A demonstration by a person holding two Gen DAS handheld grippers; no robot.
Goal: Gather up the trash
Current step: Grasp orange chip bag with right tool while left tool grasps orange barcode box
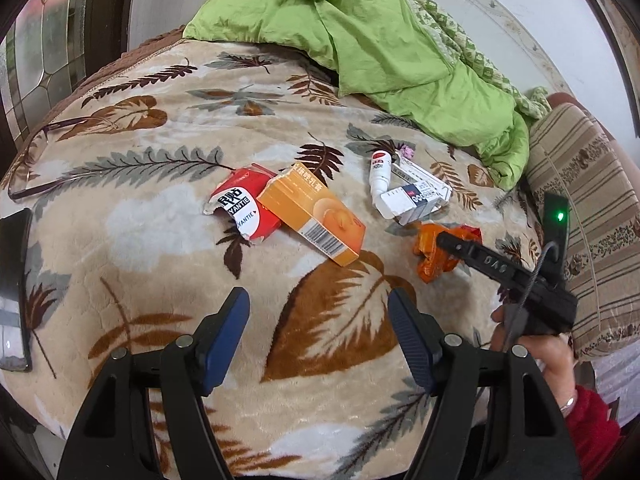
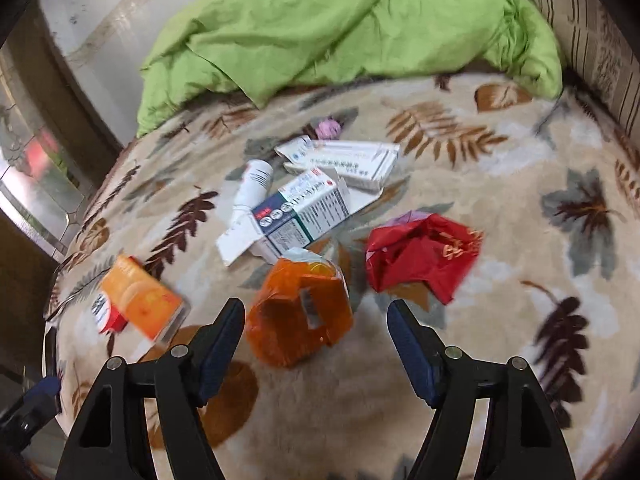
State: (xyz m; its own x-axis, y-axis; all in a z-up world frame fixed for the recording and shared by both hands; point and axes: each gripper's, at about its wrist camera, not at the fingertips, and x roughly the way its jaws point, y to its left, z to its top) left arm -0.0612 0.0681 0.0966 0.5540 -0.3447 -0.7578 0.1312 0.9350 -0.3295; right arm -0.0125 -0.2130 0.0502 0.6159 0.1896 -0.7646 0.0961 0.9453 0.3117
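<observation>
The right gripper (image 2: 316, 344) has its jaws apart with nothing clamped: the crumpled orange wrapper (image 2: 300, 312) lies in the gap ahead of the blue pads, touching neither. The left wrist view shows the same gripper reaching over that wrapper from the right. The left gripper (image 1: 319, 340) also stands with jaws apart and empty, hovering over bare blanket (image 1: 140, 240) short of the litter.

The step in hand looks like the approach for a first pick, with all the trash seemingly uncollected on the bed. The next move probably calls for the right gripper to drop until the pads flank the wrapper, then close gently, since crumpled film will likely crush and may slip. No bin or bag is in view, so where it goes cannot be told.

The wrapper is a lumpy wad with no clear long axis. Just beyond it to the right lies a crushed red wrapper (image 2: 424, 256), equally shapeless. Farther on, the white and blue carton (image 2: 296, 212) runs its long axis from near left to far right, its opened flaps at the near-left end. A white bottle (image 2: 254, 184) lies beside it, while a longer white box (image 2: 348, 160) lies crosswise behind. To the left, the orange box (image 1: 312, 218) lies flat on a diagonal, barcode end nearest the left gripper, overlapping a torn red packet (image 1: 244, 208)
</observation>
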